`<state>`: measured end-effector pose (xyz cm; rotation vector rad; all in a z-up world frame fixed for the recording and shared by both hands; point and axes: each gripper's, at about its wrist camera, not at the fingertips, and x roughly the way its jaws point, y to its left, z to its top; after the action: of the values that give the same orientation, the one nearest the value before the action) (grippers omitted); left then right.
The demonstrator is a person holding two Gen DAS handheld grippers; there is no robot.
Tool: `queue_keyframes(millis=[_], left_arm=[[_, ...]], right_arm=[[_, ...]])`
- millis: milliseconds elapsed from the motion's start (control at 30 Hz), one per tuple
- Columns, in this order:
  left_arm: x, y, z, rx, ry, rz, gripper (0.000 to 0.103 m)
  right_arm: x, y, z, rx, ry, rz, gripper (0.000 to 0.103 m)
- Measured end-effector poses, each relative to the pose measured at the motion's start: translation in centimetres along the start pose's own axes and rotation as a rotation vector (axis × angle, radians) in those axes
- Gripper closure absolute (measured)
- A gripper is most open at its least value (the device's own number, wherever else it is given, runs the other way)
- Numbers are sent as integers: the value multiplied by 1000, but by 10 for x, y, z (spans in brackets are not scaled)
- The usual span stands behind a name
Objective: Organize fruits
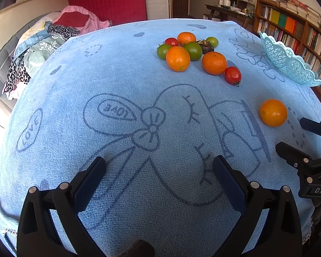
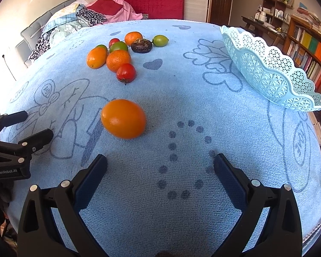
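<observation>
A lone orange point(image 2: 123, 118) lies on the blue towel just ahead and left of my right gripper point(image 2: 160, 162), which is open and empty; it also shows in the left wrist view point(image 1: 273, 112). A pile of oranges point(image 1: 177, 58), green tomatoes point(image 1: 193, 51) and red tomatoes point(image 1: 232, 75) lies at the far middle, with a dark brown fruit point(image 2: 141, 45) among them. A light blue lace basket point(image 2: 267, 68) stands at the far right, empty as far as I can see. My left gripper point(image 1: 159, 162) is open and empty over the towel's near part.
The blue towel point(image 1: 117, 75) with line drawings covers the table. A bed with clothes point(image 1: 42, 42) is behind at left. Bookshelves point(image 1: 289, 25) stand close behind the basket at right. The right gripper's fingers point(image 1: 293, 152) show at the left view's right edge.
</observation>
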<state>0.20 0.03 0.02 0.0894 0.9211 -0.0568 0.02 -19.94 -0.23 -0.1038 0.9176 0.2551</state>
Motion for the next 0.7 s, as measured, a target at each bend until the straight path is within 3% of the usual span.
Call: queue_keyframes(millis=[533,700], left_arm=[[-2,-2,1,36,19,-14,5],[-13,8,10,5,6,-41,5]], right_arm=[[-5,6,0,-39,-19,-27,2],[-19,9,5,-35,-50,26,2]])
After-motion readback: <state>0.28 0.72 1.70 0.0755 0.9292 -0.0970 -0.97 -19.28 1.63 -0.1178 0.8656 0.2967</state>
